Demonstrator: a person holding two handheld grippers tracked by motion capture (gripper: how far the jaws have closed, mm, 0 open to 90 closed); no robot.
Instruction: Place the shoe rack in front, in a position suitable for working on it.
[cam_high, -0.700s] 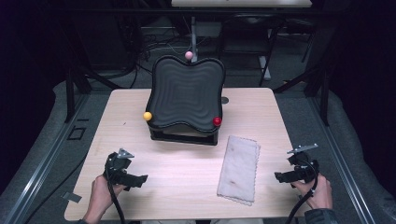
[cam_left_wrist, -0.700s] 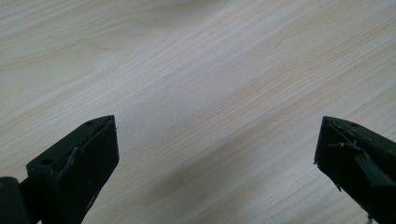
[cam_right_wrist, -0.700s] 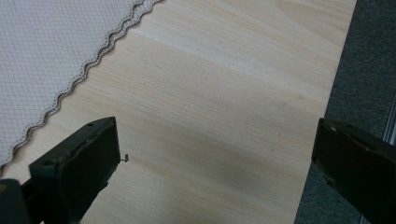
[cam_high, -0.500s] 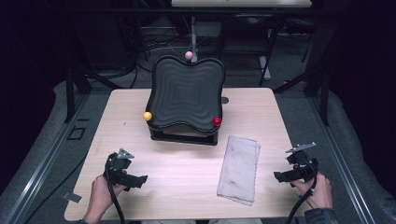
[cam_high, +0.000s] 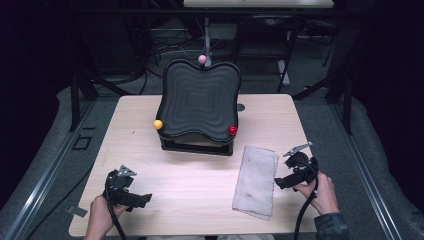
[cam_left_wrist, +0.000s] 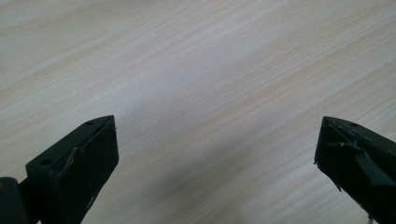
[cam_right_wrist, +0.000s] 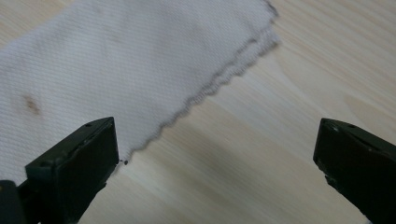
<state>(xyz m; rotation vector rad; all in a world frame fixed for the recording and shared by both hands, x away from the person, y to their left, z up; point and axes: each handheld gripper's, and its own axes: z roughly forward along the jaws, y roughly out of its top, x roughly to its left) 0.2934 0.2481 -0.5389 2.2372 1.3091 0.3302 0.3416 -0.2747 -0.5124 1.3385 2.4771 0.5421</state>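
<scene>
Cloth (cam_high: 256, 181): pale folded rectangle, lying flat on the table at lower right of the high frame, its long side running toward the far edge; a small brown stain shows on it in my right gripper view (cam_right_wrist: 140, 70), where its wavy dark-stitched edge crosses from lower left to upper right.
Right gripper (cam_high: 278, 183): in my right hand (cam_high: 320, 192) at the lower right of the high frame, just beside the cloth's right edge; my jaws stand wide apart with nothing between them, the left one over the cloth's border, the right one over bare wood.
Left gripper (cam_high: 145, 199): in my left hand (cam_high: 100, 217) at the lower left of the high frame, well apart from the cloth; jaws spread wide, nothing between them, bare wood grain beneath.
Table (cam_high: 190, 180): light wood, reaching from the bottom of the frame to its middle.
Black tray (cam_high: 199, 105): wavy-edged, ridged, tilted on a dark base at upper centre, beyond the cloth.
Balls: yellow (cam_high: 158, 124) at the tray's left corner, red (cam_high: 232, 130) at its right corner, pink (cam_high: 202, 59) at its far top.
</scene>
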